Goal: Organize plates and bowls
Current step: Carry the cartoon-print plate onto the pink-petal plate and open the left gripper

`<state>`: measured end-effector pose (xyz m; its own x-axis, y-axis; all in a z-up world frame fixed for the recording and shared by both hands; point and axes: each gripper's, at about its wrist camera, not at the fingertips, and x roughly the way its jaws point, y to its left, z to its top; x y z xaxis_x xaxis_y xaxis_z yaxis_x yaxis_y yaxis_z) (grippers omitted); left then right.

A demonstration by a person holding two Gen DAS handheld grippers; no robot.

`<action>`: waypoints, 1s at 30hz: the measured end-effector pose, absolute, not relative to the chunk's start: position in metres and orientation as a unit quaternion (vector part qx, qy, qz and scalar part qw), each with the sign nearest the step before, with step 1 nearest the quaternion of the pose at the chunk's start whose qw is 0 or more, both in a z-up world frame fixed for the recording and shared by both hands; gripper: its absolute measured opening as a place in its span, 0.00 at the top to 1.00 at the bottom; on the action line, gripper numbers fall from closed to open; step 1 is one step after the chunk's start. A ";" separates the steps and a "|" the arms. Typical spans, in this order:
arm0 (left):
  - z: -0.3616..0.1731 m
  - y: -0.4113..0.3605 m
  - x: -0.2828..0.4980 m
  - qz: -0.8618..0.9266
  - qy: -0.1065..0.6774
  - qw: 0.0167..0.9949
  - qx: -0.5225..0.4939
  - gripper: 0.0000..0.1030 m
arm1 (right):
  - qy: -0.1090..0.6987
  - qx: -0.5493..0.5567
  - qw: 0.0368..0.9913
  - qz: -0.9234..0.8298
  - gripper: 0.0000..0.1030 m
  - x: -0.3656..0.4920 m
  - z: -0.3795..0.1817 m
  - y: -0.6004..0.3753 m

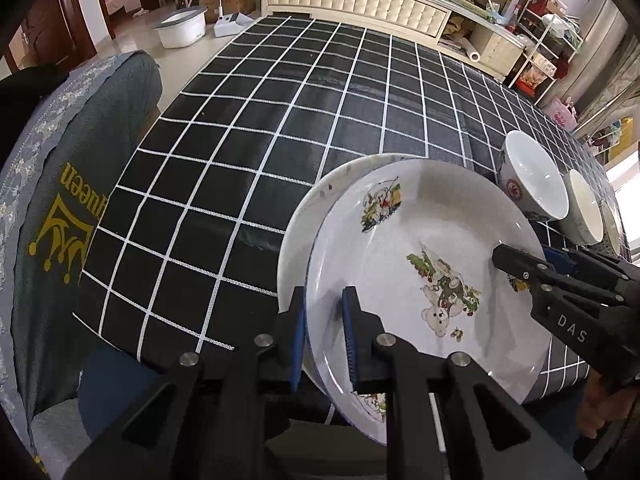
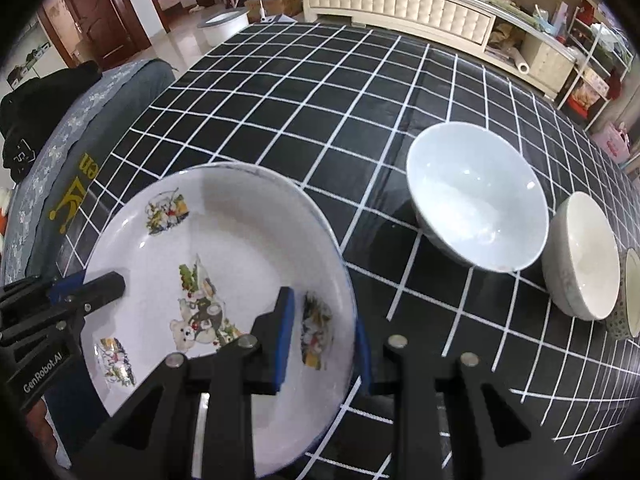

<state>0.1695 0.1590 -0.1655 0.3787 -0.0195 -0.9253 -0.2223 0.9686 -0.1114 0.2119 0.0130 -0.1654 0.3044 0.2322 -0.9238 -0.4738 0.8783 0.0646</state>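
Plate (image 1: pixel 420 280) with the bear print sits right in front of the left gripper (image 1: pixel 324 336), rim between its two blue pads, on top of a second plate (image 1: pixel 296 236) on the checked tablecloth (image 1: pixel 240 140). Whether the pads actually pinch the rim, I can't tell. It looks glazed, stiff, slippery and breakable, so the rim is the spot to grab. It's empty.

From the right wrist view, the right gripper (image 2: pixel 322 340) straddles the opposite rim, also not clearly clamped. Ahead and to its right stand the big bowl (image 2: pixel 476 204), a smaller bowl (image 2: pixel 584 256) and a third one (image 2: pixel 632 296), all empty as far as I can see.
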 end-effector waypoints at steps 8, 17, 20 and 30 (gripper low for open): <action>-0.169 0.158 0.172 0.064 0.556 0.822 -0.104 0.85 | 0.558 -0.109 0.793 0.220 0.69 0.216 -0.176 0.014; -0.164 0.155 0.169 0.084 0.552 0.825 -0.091 0.85 | 0.550 -0.124 0.798 0.213 0.69 0.212 -0.175 0.014; -0.164 0.154 0.167 0.081 0.555 0.823 -0.087 0.83 | 0.553 -0.124 0.795 0.214 0.69 0.209 -0.175 0.013; -0.135 0.145 0.153 0.074 0.525 0.843 -0.088 0.68 | 0.544 -0.086 0.805 0.219 0.63 0.203 -0.154 -0.007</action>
